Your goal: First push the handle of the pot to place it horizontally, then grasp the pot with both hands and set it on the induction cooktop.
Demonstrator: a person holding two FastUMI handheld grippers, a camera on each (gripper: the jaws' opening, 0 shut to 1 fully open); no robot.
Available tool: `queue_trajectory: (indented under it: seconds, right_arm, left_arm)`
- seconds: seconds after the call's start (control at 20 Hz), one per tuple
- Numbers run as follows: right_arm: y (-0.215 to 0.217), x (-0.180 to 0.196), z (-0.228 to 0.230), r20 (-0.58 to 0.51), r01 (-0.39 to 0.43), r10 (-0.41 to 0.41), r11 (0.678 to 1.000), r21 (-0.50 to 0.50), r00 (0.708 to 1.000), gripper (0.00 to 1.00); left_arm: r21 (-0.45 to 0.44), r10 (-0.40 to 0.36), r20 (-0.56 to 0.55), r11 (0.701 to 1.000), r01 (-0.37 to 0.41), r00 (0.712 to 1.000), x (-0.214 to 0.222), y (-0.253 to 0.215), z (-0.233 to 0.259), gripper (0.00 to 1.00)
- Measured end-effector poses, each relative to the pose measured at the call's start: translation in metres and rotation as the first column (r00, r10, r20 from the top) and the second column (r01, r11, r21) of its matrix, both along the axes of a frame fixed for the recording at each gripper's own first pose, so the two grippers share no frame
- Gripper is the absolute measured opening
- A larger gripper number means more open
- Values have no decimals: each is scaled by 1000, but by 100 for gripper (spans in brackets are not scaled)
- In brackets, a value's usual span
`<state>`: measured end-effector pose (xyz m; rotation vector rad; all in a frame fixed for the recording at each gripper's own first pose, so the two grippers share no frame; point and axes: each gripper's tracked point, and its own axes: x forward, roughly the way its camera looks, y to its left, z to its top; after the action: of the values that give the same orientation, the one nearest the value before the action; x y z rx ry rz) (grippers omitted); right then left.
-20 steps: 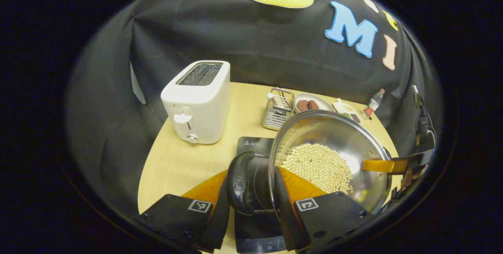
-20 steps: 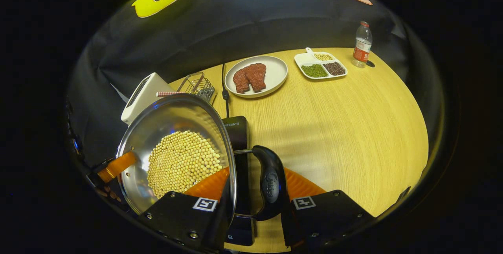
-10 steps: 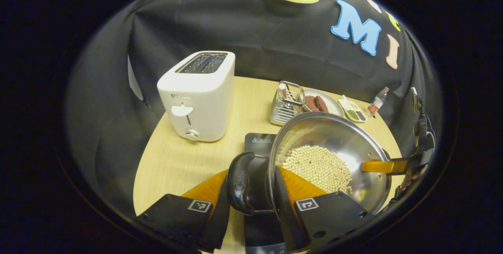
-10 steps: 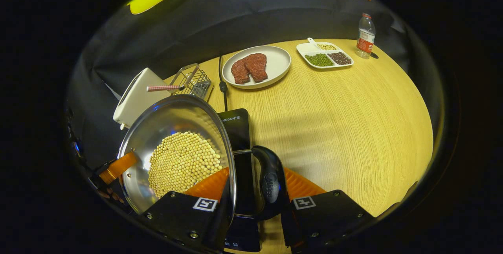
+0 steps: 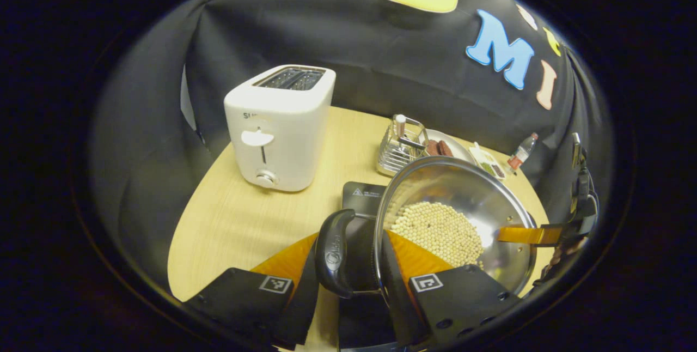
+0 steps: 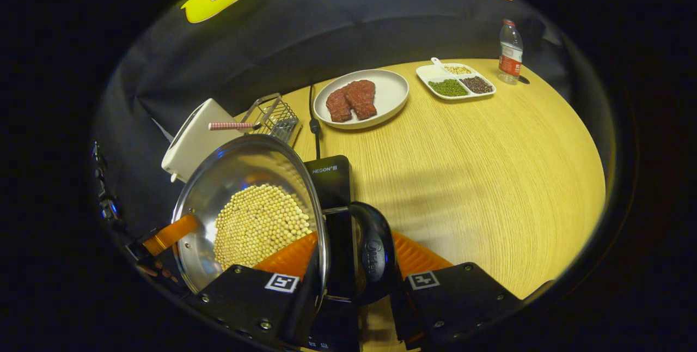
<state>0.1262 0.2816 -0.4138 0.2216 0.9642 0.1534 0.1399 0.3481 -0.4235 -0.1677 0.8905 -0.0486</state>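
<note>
Both grippers, left gripper (image 5: 348,265) and right gripper (image 6: 351,265), have jaws clenched on the pot's (image 5: 457,205) side handles, carrying it level over the induction cooktop (image 6: 329,177) so the beans (image 6: 258,224) stay put

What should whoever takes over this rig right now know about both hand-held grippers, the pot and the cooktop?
Left hand-held gripper: shut across the pot's rim and left handle.
Right hand-held gripper: shut the same way at the right handle.
Pot, holding beans: carried by both grippers above the induction cooktop; whether its base touches the cooktop can't be told.
Done: handles horizontal, two-handed grasp made, pot brought over the cooktop.
Left: lower it level onto the cooktop, then open both grippers. The toaster and wire basket stand close behind.
</note>
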Motion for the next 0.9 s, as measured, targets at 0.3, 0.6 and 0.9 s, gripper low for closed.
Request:
queue_trajectory:
  seconds: [0.3, 0.6, 0.9]
  right_arm:
    - [-23, 8, 41, 149, -17, 18, 1000, -8, 989, 85]
    - [-76, 14, 160, 442, 0, 16, 999, -36, 897, 87]
    - [-150, -15, 295, 638, 28, 0, 999, -34, 770, 87]
  left_arm:
    - [59, 50, 181, 996, -61, 982, 11, 4, 70, 78]
    - [119, 15, 385, 991, -66, 923, 10, -77, 186, 76]
    - [41, -3, 566, 999, -25, 825, -1, -244, 308, 76]
